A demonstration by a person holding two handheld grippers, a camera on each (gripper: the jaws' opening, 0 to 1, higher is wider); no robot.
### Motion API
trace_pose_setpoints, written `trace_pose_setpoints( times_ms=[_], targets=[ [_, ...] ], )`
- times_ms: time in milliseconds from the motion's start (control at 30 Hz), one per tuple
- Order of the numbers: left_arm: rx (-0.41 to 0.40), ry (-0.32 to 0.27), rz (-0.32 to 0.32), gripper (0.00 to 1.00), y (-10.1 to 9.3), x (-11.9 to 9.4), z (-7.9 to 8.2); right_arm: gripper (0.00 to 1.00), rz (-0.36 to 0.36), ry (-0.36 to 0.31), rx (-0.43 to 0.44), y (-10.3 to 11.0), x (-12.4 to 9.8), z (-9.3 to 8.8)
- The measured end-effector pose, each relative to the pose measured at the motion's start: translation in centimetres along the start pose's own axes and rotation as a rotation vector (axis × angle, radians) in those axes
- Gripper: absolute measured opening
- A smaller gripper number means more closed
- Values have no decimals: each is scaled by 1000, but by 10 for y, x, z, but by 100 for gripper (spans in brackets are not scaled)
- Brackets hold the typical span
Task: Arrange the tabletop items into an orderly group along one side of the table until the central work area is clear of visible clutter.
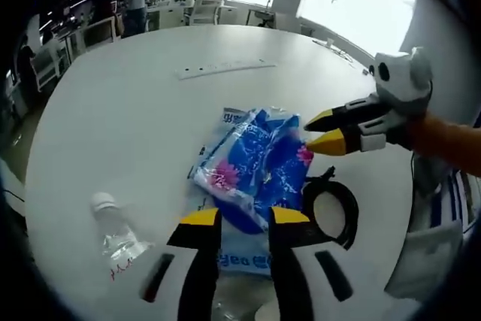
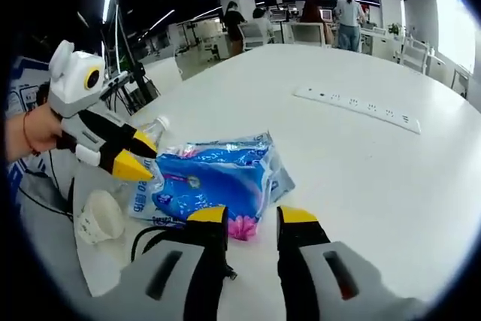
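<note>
Your blue pack [image 1: 255,163], at frame centre just beyond the parted, empty jaws of the left gripper [image 1: 245,216], looks soft, light and slippery, so pinch its crimped edge; the right gripper [image 2: 253,215] also gapes empty.

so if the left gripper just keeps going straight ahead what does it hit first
Most likely the blue plastic pack, lying right beyond the left gripper with its open jaws. The right gripper sits off to the side, probably out of that line.
</note>
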State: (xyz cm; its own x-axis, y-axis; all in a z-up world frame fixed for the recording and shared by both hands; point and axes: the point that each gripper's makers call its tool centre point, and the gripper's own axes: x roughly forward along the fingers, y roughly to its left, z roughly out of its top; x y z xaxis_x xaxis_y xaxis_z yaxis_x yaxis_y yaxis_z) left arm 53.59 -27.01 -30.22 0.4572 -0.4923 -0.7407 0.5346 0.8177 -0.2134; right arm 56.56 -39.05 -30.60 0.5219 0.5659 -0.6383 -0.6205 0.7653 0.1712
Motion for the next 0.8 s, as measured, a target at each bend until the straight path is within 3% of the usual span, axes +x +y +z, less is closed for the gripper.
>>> trace_pose_setpoints(
  times_ms=[133,367,800],
  targets=[
    [-24,8,4,20,2,4,-2,15,-6,1,12,-4,4,-1],
    [-39,26,-1,7,0,7,-6,1,-4,14,12,-5,5,-5],
    [-38,34,-29,0,-11,9,-7,0,-11,0,44,-8,-1,-4]
  ],
)
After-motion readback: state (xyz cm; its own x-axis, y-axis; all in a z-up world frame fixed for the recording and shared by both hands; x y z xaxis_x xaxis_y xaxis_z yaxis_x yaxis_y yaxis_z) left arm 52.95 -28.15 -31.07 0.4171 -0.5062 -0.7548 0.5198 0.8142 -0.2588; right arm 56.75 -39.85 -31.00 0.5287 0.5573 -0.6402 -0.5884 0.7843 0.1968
